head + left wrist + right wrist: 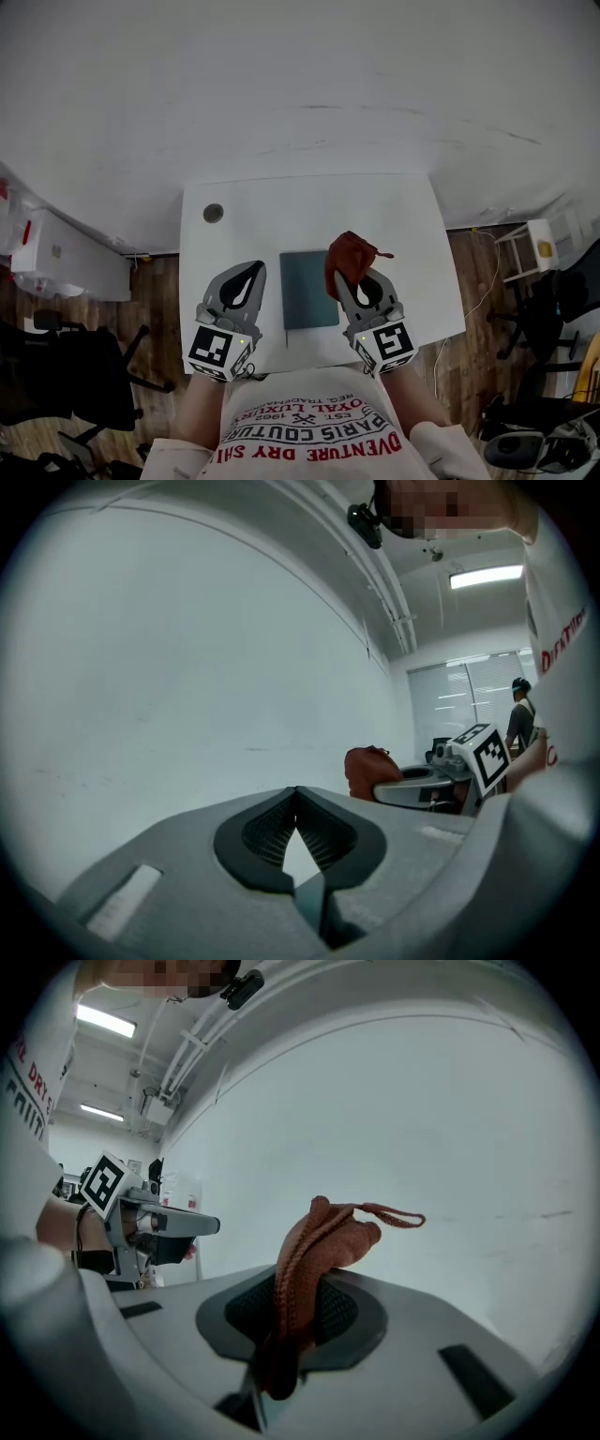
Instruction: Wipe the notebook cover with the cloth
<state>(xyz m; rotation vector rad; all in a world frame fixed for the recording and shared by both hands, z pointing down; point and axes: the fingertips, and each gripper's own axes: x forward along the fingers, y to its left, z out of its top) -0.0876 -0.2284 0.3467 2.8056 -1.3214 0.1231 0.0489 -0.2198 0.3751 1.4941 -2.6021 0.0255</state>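
A dark teal notebook [308, 289] lies flat on the white table [281, 211], between my two grippers. My right gripper [350, 273] is shut on a rust-red cloth [351, 258], which bunches up above the notebook's right edge. In the right gripper view the cloth [314, 1251] stands pinched between the jaws, a loose loop trailing right. My left gripper [252, 273] hovers just left of the notebook with its jaws closed together and nothing in them. In the left gripper view the left gripper [296, 795] points at the bare wall; the cloth [369, 771] shows at right.
A round grommet hole [214, 213] sits at the table's far left corner. White storage boxes [52, 258] and a black office chair [75, 361] stand left of the table; a small white stand [530, 248] is at right. The wall lies beyond the table.
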